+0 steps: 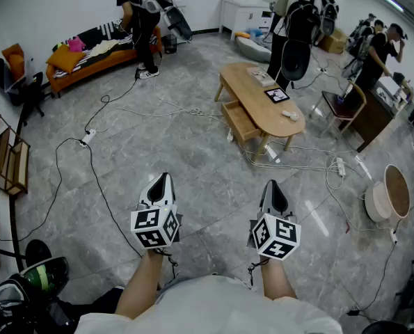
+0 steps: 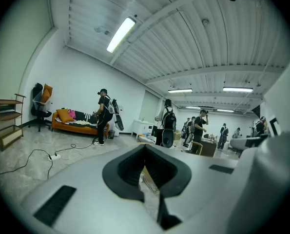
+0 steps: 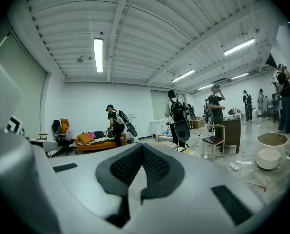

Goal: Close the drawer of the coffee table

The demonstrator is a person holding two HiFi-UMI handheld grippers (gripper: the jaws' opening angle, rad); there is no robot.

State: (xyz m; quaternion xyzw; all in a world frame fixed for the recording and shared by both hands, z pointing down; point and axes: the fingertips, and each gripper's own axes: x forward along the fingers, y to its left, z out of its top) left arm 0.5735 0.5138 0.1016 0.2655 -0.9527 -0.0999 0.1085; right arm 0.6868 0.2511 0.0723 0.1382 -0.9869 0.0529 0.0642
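Head view: approach step; coffee table (image 1: 252, 83) drawer (image 1: 240, 121) open at 1 o'clock, well off. L gripper (image 1: 161, 181), R gripper (image 1: 273, 186) closed, empty; next: walk up, push drawer front

The floor (image 1: 193, 179) is grey with pale marbled veining, and a white power strip (image 1: 88, 138) lies at nine o'clock. At one o'clock the coffee table (image 1: 252, 82) is light honey wood, its drawer (image 1: 240, 122) the same tone, with a black-and-white square marker card (image 1: 277, 94) on top. At ten o'clock the sofa (image 1: 95, 65) is orange, with yellow-orange cushions, something pink and black-and-white stripes. At six o'clock the left gripper (image 1: 161, 181) and right gripper (image 1: 273, 186) are white with black jaws and black-and-white marker cubes. At three o'clock a round white tub (image 1: 378, 202) has a brown top
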